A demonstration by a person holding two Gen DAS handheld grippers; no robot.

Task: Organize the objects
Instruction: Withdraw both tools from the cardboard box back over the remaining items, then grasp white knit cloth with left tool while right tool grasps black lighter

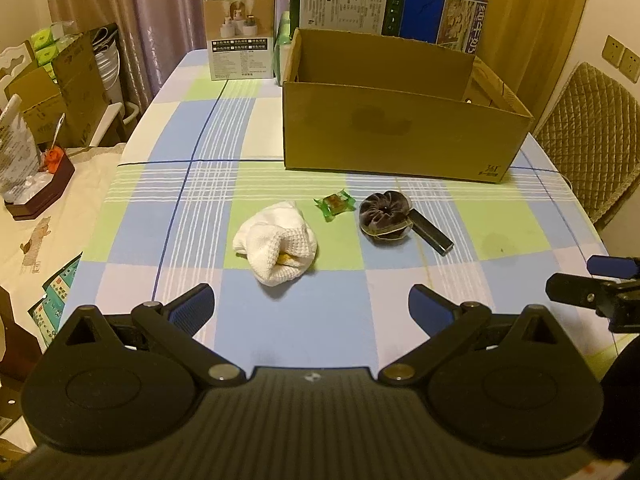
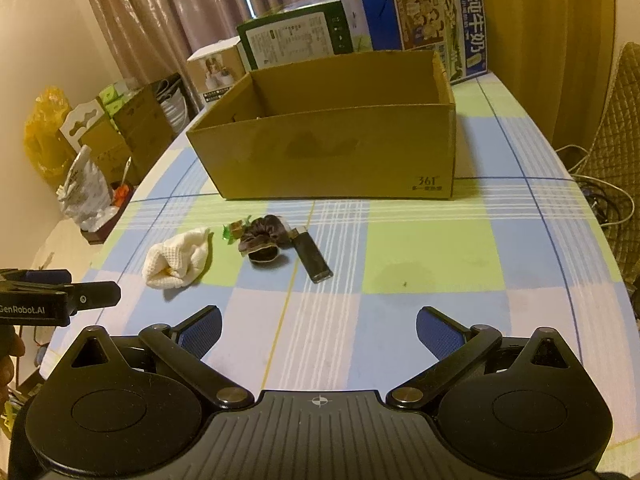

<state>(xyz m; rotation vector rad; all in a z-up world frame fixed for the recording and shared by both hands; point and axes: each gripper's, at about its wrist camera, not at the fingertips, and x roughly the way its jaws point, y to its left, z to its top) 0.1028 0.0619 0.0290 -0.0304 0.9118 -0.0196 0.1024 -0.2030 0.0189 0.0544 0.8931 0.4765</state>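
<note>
So far I have not put anything away, as best I can judge. My left tongs (image 1: 311, 307) are spread wide and hold nothing. My right tongs (image 2: 319, 327) are spread wide too, and empty. Both hang low over the near part of the surface (image 2: 440, 248), with its checked cloth.

Four small things lie in a row near the front of the cardboard box (image 2: 332, 148), but not touching it. They are a white cloth (image 1: 276, 242), a green-wrapped candy (image 1: 335, 207), a dark scrunchie (image 1: 385, 218) and a black lighter (image 1: 434, 234). The lighter sits right against the scrunchie.

I see nothing in the part of the box that shows, but much of its floor is hidden. I think all four things must go in.
</note>
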